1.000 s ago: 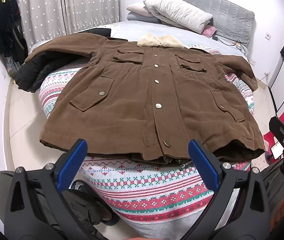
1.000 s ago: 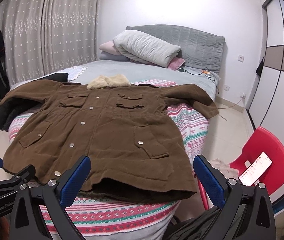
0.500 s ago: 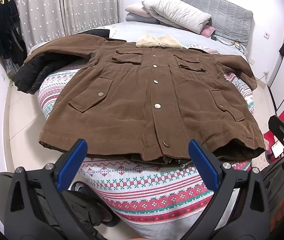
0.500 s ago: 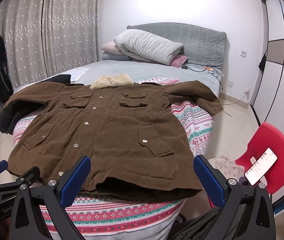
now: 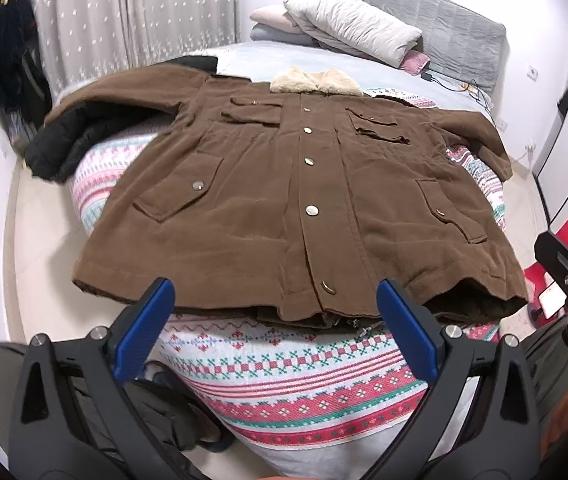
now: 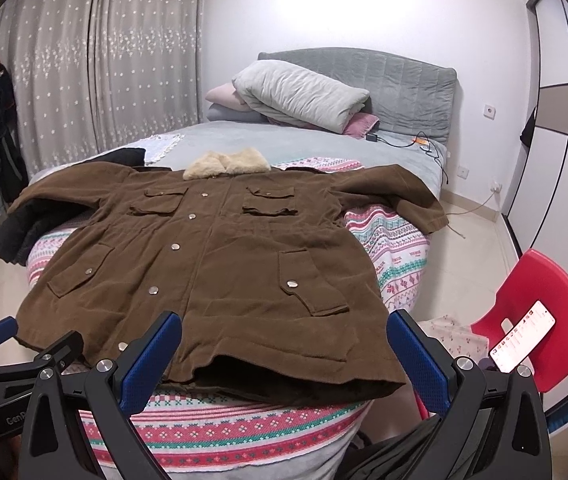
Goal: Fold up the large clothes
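- Brown coat lies flat, front up and buttoned, on the patterned blanket at the near end of the bed; cream fleece collar at far side, hem at near edge.
- Left gripper: jaws spread wide, holding nothing, hovering just short of the hem.
- Right gripper: likewise released, empty, near the hem's right half.
- Red chair right of bed, phone on it.
- Black jacket under the left sleeve.

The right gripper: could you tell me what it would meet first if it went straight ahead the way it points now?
Most likely the hem of the brown corduroy coat spread on the bed; the right gripper, open and empty, points at that edge. Depth is unclear from this view.
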`<state>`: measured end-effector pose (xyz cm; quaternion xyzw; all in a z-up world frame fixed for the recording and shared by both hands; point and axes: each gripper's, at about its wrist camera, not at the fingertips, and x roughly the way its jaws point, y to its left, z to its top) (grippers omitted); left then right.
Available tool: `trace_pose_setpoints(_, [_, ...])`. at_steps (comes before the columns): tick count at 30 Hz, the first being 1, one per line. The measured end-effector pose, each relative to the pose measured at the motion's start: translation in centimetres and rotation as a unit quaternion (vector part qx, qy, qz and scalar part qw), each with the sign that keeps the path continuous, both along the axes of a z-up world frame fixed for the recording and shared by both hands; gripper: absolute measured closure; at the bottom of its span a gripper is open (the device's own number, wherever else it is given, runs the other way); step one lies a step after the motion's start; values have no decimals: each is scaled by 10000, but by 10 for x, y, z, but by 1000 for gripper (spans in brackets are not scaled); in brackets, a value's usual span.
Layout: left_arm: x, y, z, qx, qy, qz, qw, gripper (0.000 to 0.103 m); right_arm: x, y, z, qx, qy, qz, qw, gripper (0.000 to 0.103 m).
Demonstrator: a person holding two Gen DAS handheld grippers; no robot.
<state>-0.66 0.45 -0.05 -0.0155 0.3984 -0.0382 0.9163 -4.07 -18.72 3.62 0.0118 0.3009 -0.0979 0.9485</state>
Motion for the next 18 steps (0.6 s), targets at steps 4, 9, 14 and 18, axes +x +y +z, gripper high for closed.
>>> trace_pose_setpoints(4, [2, 7, -3, -346, 115, 142, 9992, 2, -1, -3, 2, 48, -60, -36, 10000, 0])
trace_pose_setpoints(9, [5, 6, -5, -251, 126, 161, 9995, 2, 4, -6, -4, 150, 59, -30, 9999, 0])
trace_pose_setpoints(14, [3, 2, -14, 39, 341, -105, 9994, 2, 9, -7, -14, 273, 315, 31, 9991, 0])
trace_pose_setpoints(18, [1, 9, -26, 90, 516, -132, 9985, 2, 13, -10, -32, 351, 635, 139, 9973, 0])
